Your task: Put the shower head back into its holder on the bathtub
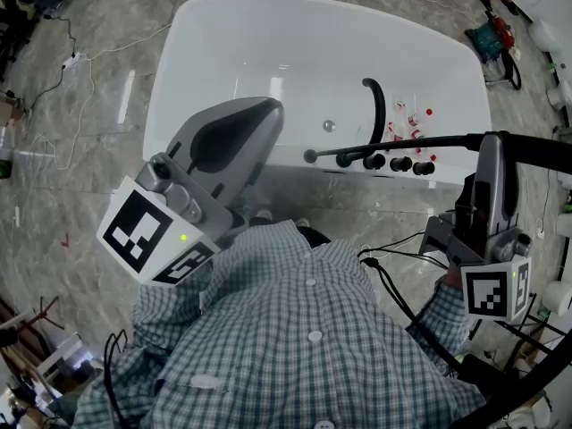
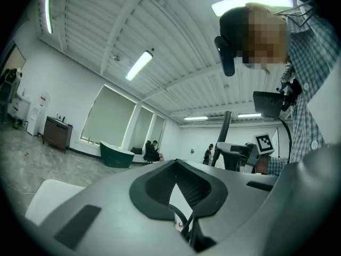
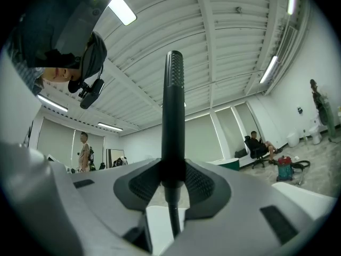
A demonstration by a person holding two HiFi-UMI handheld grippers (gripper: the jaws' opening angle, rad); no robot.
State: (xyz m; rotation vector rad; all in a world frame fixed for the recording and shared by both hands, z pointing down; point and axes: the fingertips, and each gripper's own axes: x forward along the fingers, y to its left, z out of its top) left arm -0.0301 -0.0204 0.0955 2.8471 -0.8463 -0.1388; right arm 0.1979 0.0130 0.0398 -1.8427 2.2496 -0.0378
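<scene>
Shower head point(image 1: 393, 147), a stiff, slim wand, likely light and slick, was clenched mid-shaft in your right gripper point(image 1: 490, 146), tip toward nine o'clock; your left gripper point(image 1: 264, 114) gaped empty.

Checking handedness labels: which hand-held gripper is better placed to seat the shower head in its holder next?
Right. The right hand-held gripper is shut on the shower head, whose wand lies by the black fittings on the bathtub. The left hand-held gripper is open and empty.
</scene>
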